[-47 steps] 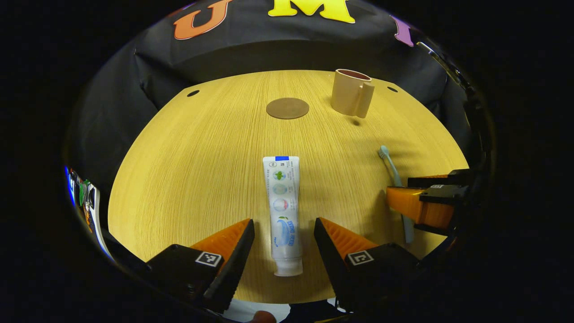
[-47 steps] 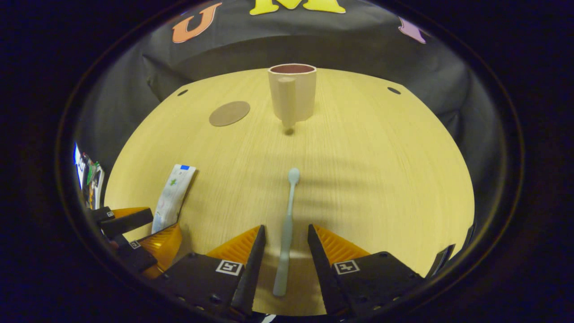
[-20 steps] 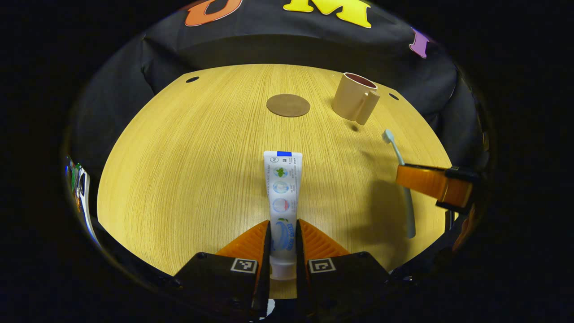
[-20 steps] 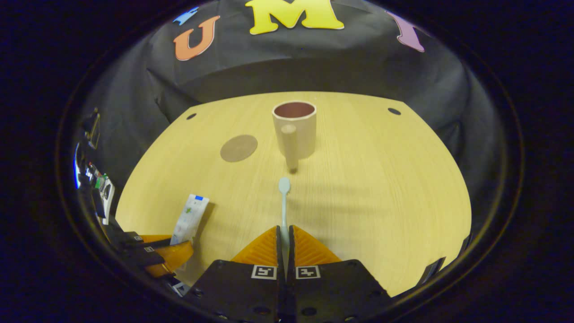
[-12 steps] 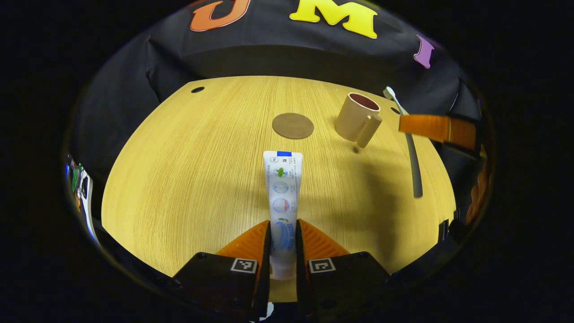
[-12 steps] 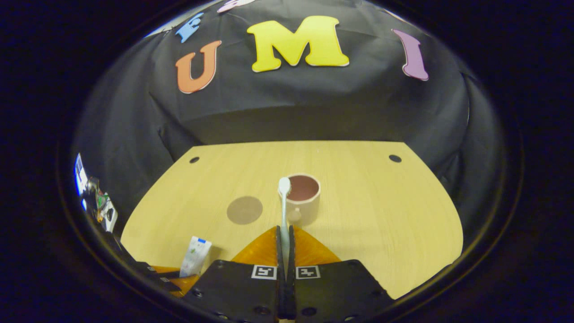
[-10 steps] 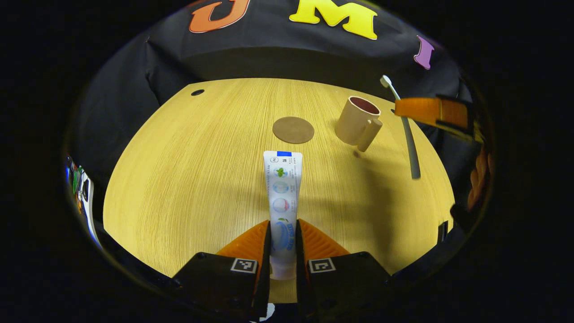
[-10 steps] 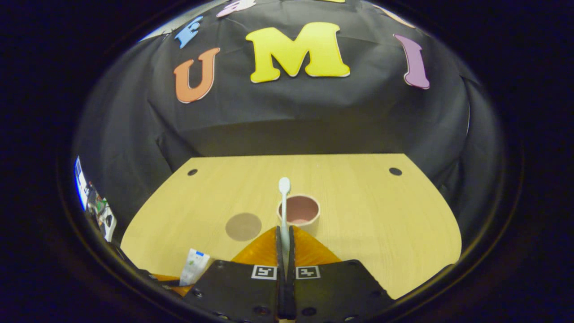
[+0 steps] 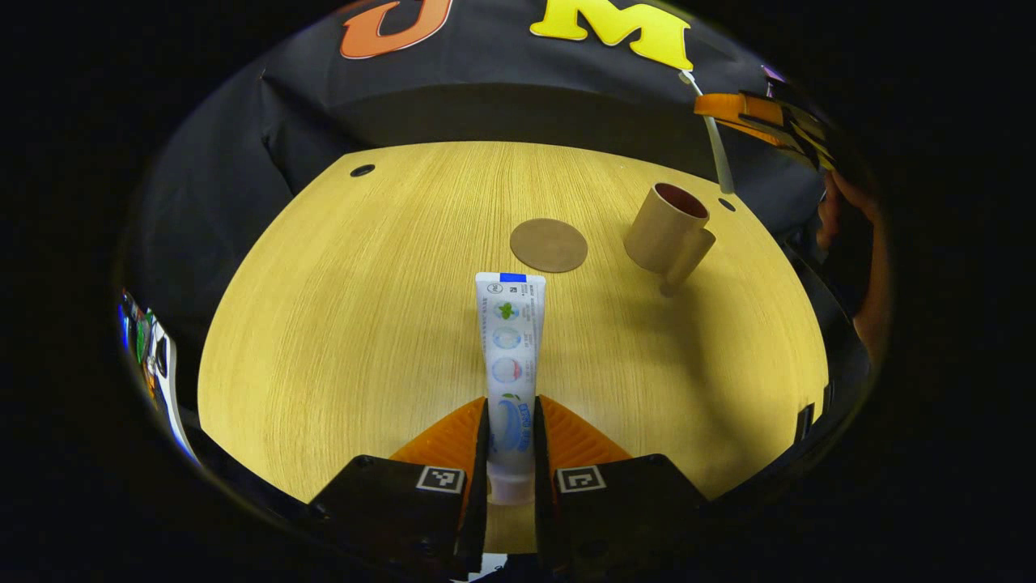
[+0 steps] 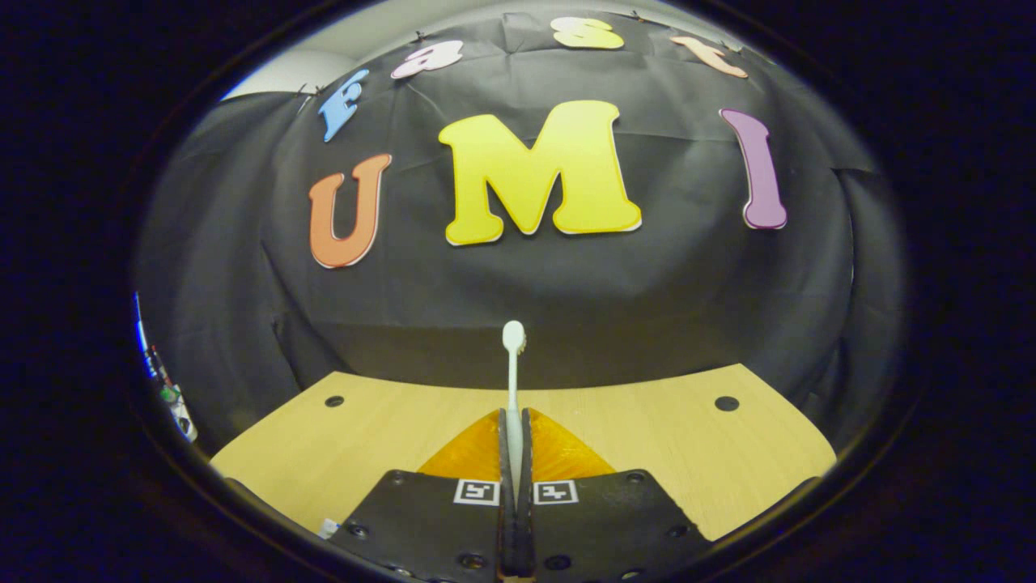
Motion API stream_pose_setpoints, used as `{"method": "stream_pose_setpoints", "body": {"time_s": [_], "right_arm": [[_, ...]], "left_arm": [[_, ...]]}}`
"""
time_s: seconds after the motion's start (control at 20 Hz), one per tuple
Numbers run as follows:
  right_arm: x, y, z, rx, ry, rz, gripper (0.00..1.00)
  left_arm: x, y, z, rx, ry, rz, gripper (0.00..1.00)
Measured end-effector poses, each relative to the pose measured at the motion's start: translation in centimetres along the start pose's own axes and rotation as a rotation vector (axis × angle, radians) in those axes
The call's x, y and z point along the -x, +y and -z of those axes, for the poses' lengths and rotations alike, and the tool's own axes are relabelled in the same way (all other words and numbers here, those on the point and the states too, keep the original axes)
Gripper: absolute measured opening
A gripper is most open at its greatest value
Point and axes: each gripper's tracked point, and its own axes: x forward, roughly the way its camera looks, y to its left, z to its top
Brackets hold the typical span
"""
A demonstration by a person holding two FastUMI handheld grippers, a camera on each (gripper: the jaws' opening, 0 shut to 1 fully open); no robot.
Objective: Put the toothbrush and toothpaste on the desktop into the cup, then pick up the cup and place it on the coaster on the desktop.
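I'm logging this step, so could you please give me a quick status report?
Left gripper shut on toothpaste. Right gripper shut on toothbrush, raised above cup. Coaster bare.

The left gripper (image 9: 510,441) is low over the table, and its two fingers are pressed together on the lower part of the toothpaste (image 9: 510,356). The right gripper (image 10: 515,437) is lifted high and points forward, with both fingers closed tightly on the handle of the toothbrush (image 10: 512,364). In the left gripper view, the right gripper (image 9: 740,113) is at the upper right, with a part of the person's hand (image 9: 846,219) behind it.
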Motion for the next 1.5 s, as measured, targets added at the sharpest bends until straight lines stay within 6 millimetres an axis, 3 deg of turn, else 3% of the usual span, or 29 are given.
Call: {"method": "stream_pose_setpoints", "body": {"time_s": [0.4, 0.7, 0.95, 1.1, 1.2, 1.25, 1.5], "right_arm": [[-3.5, -1.3, 1.9, -0.057, -0.039, -0.006, 0.00], [-3.9, -1.8, 3.2, -0.076, -0.049, -0.012, 0.00], [-3.2, -1.8, 4.0, -0.056, -0.047, -0.020, 0.11], [-2.5, -1.6, 4.4, -0.049, -0.040, -0.027, 0.25], [-1.8, -1.3, 4.3, -0.043, -0.036, -0.034, 0.21], [-1.5, -1.2, 4.1, -0.037, -0.039, -0.039, 0.26], [1.5, -1.1, 2.2, -0.002, -0.049, -0.058, 0.37]], "left_arm": [[-1.5, -0.4, 1.5, 0.055, 0.056, 0.021, 0.28], [-1.0, -0.7, 1.3, 0.059, 0.058, 0.017, 0.28], [-1.1, -1.7, 0.9, 0.067, 0.048, 0.027, 0.27], [-1.3, -1.9, -0.2, 0.062, 0.026, 0.024, 0.28], [-1.0, -2.3, -1.4, 0.084, -0.002, 0.035, 0.28], [-0.8, -2.8, -2.1, 0.091, -0.022, 0.043, 0.28], [0.6, -5.0, -8.5, 0.076, -0.196, 0.075, 0.28]]}}
